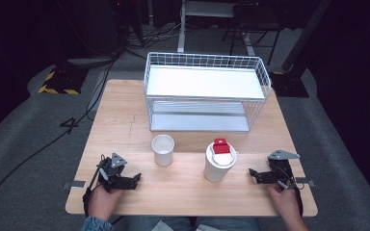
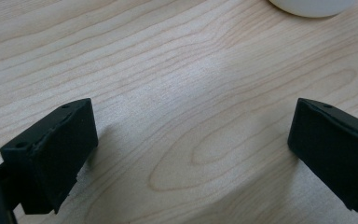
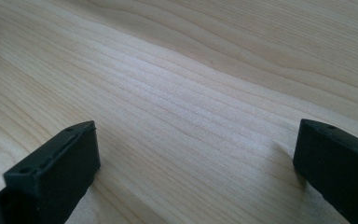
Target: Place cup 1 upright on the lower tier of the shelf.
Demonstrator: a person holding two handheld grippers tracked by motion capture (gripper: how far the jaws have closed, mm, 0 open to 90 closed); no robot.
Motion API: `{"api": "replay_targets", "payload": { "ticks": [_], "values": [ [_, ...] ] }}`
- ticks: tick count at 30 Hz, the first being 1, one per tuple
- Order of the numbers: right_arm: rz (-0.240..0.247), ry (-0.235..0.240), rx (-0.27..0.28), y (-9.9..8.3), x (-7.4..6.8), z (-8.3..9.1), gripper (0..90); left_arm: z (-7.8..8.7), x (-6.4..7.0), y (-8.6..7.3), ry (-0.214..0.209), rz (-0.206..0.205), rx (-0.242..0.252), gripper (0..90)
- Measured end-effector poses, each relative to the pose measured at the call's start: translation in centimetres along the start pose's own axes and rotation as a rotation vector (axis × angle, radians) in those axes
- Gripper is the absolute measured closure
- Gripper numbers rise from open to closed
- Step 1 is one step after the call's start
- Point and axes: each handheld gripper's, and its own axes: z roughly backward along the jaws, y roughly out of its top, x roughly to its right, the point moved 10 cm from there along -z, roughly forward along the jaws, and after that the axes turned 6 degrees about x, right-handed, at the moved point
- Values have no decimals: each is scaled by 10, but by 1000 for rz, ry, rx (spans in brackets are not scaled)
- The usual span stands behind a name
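Open cup (image 1: 163,149) standing mid-counter (image 1: 125,115), far-right of left gripper (image 1: 134,180); lidded cup (image 1: 218,161) sitting left of right gripper (image 1: 252,173). Both grippers resting spread apart, holding nothing.

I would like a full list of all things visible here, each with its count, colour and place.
table: one, light wood, centre of the high view.
wire rack: one, white, two shelves, far half of the table.
open cup: one, white, near middle, left of the lidded cup.
lidded cup: one, white with a red and white lid, near middle right.
cables: several, black, on the grey floor at left.
left gripper: one, black, near left corner, jaws open.
right gripper: one, black, near right, jaws open.
hands: two, at the near edge.
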Motion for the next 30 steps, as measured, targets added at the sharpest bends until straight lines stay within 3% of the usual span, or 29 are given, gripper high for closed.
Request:
{"api": "replay_targets", "payload": {
  "ticks": [16,30],
  "values": [
    [2,-1,0,0,0,0,6,5,2,-2,-14,7,-37,0],
    [1,0,1,0,0,0,5,21,11,23,-48,10,97,0]
  ]
}}
